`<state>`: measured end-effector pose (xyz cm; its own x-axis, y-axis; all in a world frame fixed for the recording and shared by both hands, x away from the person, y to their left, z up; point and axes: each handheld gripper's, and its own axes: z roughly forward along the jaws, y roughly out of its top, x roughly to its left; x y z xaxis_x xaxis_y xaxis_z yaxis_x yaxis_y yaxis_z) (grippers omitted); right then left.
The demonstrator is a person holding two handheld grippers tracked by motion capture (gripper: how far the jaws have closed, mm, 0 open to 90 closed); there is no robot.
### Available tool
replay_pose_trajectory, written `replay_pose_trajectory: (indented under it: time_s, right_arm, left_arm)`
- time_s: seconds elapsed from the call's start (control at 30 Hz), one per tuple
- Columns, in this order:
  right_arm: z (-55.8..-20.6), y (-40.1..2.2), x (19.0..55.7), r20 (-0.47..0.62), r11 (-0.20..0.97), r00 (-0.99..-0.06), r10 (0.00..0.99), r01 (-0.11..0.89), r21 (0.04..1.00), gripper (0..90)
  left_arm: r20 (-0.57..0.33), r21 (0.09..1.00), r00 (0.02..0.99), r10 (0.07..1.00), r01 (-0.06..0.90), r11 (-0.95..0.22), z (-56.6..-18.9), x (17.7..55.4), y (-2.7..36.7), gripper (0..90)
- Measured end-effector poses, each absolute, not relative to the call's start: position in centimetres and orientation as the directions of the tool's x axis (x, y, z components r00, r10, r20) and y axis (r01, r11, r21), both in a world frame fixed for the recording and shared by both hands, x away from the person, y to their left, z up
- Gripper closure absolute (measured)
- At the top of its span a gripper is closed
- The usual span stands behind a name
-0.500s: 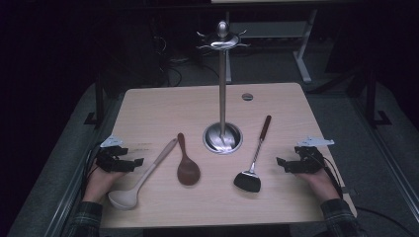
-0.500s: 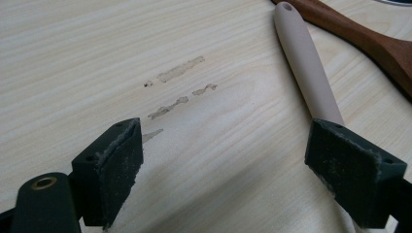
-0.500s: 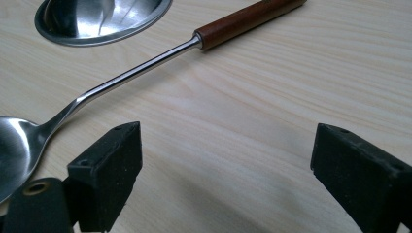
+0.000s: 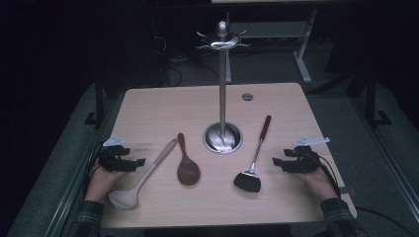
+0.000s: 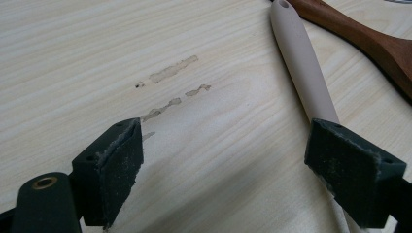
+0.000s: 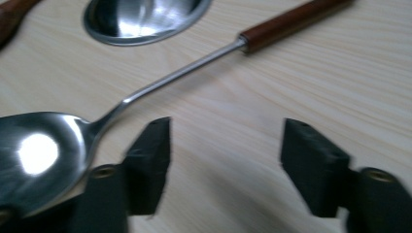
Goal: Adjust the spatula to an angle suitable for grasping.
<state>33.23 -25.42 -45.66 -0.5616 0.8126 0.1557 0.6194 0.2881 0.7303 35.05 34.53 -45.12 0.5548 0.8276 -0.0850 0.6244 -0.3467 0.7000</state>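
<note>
Ladle (image 4: 141,177) handle beside left gripper (image 4: 140,163), jaws wide, empty; right gripper (image 4: 274,162) jaws apart, empty.

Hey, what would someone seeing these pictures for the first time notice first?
Probably the tall metal utensil stand rising from the middle of the wooden table, its hooks bare. In front of it lie three utensils in a row: a cream ladle, a dark wooden spoon and a metal spatula with a wooden handle. The left gripper and right gripper wait open at either side.
</note>
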Motion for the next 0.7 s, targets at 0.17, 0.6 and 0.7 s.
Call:
replay_pose_trajectory:
  time_s: [0.17,0.6,0.7]
  right_arm:
    - [-44.8,-23.5,33.1,0.169,0.328,-0.629,0.759,0.593,0.735,73.5]
    - [-44.6,-17.8,34.2,0.161,0.459,-0.773,0.614,0.515,0.724,89.6]
    - [-44.9,-16.9,34.3,0.162,0.486,-0.779,0.606,0.524,0.700,89.6]
  left_arm:
    - [-0.091,0.708,0.549,0.831,0.622,-0.333,-45.0,34.9,34.6,13.6]
    - [-0.086,0.697,0.547,0.833,0.630,-0.342,-45.0,35.0,34.5,13.6]
    - [-0.082,0.696,0.551,0.831,0.628,-0.348,-45.0,35.0,34.5,13.6]
